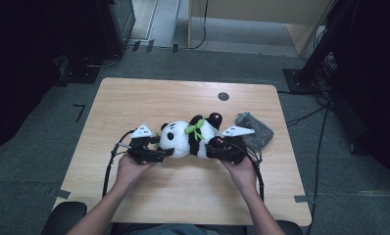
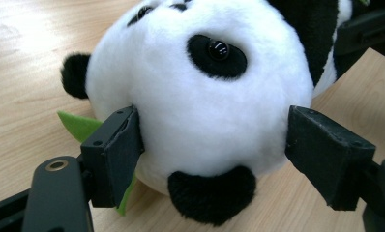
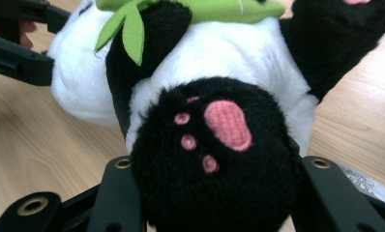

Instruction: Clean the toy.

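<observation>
A black and white plush panda (image 1: 188, 134) with a green leaf bow lies on its back across the wooden table (image 1: 149, 98), head to the left. In the left gripper view its white head (image 2: 200, 96) sits between the jaws of my left gripper (image 2: 210, 145). The pads stand at the fur on either side without squeezing it. My right gripper (image 3: 214, 193) is shut on a black foot (image 3: 219, 145) with pink paw pads, which takes up the whole gap between its jaws. From above, the left gripper (image 1: 166, 149) and the right gripper (image 1: 212, 147) flank the toy.
A grey fuzzy pouch (image 1: 254, 129) lies just right of the panda, behind my right hand. A small dark round hole (image 1: 223, 96) marks the table's far side. Dark stands and cables sit on the floor around the table.
</observation>
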{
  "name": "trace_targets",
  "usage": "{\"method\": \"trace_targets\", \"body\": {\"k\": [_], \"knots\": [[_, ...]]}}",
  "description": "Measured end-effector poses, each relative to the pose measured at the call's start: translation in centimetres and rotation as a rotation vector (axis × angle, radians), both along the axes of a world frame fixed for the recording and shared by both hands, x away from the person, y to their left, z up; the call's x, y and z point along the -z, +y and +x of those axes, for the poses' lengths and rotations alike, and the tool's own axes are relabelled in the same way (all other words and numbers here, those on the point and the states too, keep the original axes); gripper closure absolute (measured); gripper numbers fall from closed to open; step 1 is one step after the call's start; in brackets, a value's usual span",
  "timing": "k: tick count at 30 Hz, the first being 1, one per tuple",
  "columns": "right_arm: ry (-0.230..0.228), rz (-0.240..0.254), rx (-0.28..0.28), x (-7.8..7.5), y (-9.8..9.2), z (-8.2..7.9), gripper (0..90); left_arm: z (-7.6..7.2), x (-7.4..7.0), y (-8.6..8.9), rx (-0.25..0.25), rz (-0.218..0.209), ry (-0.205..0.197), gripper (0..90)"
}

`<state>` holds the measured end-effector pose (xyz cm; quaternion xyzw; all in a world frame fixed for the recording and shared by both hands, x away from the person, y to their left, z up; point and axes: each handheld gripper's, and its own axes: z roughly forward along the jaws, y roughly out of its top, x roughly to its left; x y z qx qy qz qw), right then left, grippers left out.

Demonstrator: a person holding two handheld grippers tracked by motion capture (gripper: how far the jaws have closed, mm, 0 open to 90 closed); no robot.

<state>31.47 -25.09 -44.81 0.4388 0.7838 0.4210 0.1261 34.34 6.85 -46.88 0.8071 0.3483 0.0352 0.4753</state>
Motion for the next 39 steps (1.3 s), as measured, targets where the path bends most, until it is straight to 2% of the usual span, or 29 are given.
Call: {"method": "trace_targets", "body": {"k": [3, 4, 6, 8, 12, 15, 17, 21, 23, 26, 30, 32, 34, 37, 39], "knots": [[0.04, 0.029, 0.012, -0.6, -0.7, 0.3, 56.1, 0.1, -0.5, 0.3, 0.028, -0.033, -0.021, 22.2], [0.047, 0.024, 0.015, -0.9, -0.8, 0.4, 56.4, 0.1, -0.6, 0.4, 0.033, -0.042, -0.033, 20.7], [0.042, 0.02, 0.022, -1.5, -1.2, 0.4, 56.6, 0.2, -1.0, 0.6, 0.048, -0.05, -0.047, 17.5], [0.044, 0.028, 0.025, -2.1, -1.5, 0.5, 56.7, 0.2, -1.3, 0.9, 0.064, -0.076, -0.088, 17.5], [0.053, 0.064, 0.032, -3.2, -2.3, 1.0, 57.2, 0.8, -2.2, 1.1, 0.102, -0.122, -0.103, 17.6], [0.062, 0.074, 0.037, -3.7, -2.6, 1.5, 57.3, 1.2, -2.9, 1.3, 0.122, -0.097, -0.139, 17.4], [0.071, 0.089, 0.048, -4.0, -2.8, 1.9, 57.3, 1.4, -3.0, 1.6, 0.126, -0.089, -0.143, 16.8], [0.09, 0.119, 0.035, -4.8, -2.7, 2.6, 57.3, 1.4, -2.3, 2.0, 0.088, -0.074, -0.15, 15.3], [0.089, 0.12, 0.024, -5.4, -2.3, 2.8, 57.2, 0.9, -1.8, 2.3, 0.113, -0.064, -0.19, 15.3], [0.085, 0.137, 0.014, -6.0, -2.0, 2.8, 57.2, 0.6, -1.7, 2.2, 0.129, -0.031, -0.204, 14.0], [0.113, 0.18, -0.036, -6.3, -1.5, 2.3, 57.0, 0.1, -1.6, 2.1, 0.132, -0.07, -0.252, 12.2], [0.124, 0.184, -0.059, -6.4, -1.1, 2.1, 57.2, -0.1, -1.6, 1.9, 0.128, -0.063, -0.274, 6.9], [0.135, 0.192, -0.077, -6.4, -0.8, 1.9, 57.5, -0.2, -1.5, 1.6, 0.13, -0.056, -0.274, 3.2], [0.154, 0.21, -0.097, -6.3, -0.4, 1.9, 58.0, -0.2, -1.3, 1.3, 0.105, -0.043, -0.271, 2.3], [0.157, 0.205, -0.099, -6.2, -0.2, 2.0, 58.1, -0.2, -1.1, 1.1, 0.092, -0.033, -0.269, 3.3]]}}
